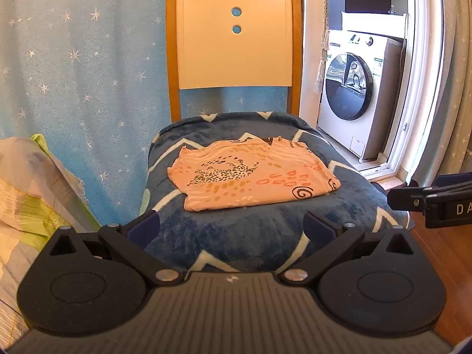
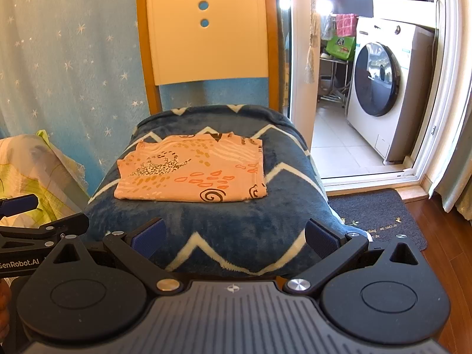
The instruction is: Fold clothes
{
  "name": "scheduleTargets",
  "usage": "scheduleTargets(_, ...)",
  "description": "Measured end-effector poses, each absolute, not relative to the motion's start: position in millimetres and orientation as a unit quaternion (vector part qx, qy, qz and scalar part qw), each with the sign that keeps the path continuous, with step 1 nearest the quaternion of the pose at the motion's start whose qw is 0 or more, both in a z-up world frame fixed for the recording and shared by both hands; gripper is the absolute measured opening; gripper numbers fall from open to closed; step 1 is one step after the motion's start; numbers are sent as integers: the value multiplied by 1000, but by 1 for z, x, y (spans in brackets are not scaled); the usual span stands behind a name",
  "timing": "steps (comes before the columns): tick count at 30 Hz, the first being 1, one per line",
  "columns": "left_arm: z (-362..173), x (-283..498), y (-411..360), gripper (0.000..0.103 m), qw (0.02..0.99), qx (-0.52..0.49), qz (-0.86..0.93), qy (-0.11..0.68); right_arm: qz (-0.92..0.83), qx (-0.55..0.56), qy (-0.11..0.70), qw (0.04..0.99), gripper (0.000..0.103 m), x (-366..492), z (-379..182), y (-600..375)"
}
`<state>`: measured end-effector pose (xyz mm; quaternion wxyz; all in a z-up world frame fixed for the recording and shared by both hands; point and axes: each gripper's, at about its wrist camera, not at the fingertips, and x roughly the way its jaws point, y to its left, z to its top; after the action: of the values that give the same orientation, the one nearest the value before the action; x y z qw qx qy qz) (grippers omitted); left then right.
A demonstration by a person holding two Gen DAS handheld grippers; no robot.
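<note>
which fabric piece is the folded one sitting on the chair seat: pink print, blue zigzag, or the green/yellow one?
The pink printed garment: a flat folded rectangle lying on the blue zigzag blanket, which merely drapes the seat. The green-yellow bedding lies off to the left, not on the chair.

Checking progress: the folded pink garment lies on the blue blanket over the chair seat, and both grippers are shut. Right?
Not quite. Both grippers are open: left gripper and right gripper show fingers wide apart in their wrist views. The folded pink garment does lie on the blue blanket.

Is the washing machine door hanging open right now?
No, the round dark door sits flush against the front of the white washing machine beyond the doorway.
</note>
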<state>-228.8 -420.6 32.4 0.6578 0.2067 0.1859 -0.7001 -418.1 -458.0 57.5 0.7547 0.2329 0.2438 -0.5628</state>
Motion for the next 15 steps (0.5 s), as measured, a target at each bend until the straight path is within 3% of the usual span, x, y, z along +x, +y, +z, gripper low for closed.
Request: scheduleTargets(15,32,-228,-421,102,656,209,-700,188,-564,230,247,754,103,-416,61,-457)
